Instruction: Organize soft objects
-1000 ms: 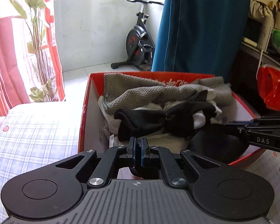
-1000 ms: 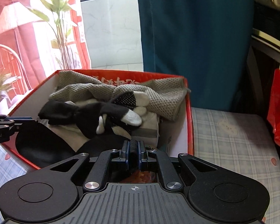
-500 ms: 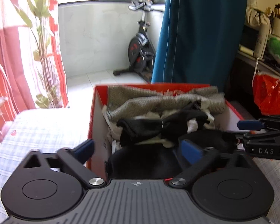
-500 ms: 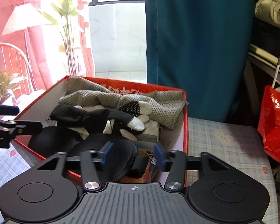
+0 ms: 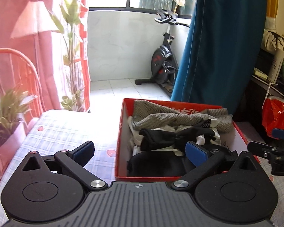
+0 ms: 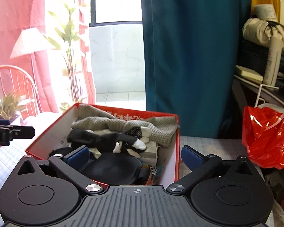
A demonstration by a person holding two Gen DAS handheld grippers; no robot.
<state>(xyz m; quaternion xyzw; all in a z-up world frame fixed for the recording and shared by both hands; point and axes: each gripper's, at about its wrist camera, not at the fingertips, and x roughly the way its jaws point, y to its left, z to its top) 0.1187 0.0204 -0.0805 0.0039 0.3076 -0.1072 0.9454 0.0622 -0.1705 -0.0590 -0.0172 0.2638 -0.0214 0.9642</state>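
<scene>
Matt black plastic with ribbed grey housing on the left gripper (image 5: 140,152) and right gripper (image 6: 135,156); blue rubbery pads (image 5: 196,152); shiny metal pivot bolts (image 5: 96,184). Glossy red cardboard on the box (image 6: 177,151), white inside. Coarse grey knit cloth (image 6: 161,130), smooth black fabric pad (image 6: 111,167). Crinkled glossy red plastic bag (image 6: 267,140). Checked cloth on the tablecloth (image 5: 66,132).

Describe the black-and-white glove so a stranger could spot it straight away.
Find the red box on the checked tablecloth, in front of the teal curtain. The black-and-white glove lies on top of the pile, in front of the grey mesh cloth. Only it has white fingertips.
</scene>
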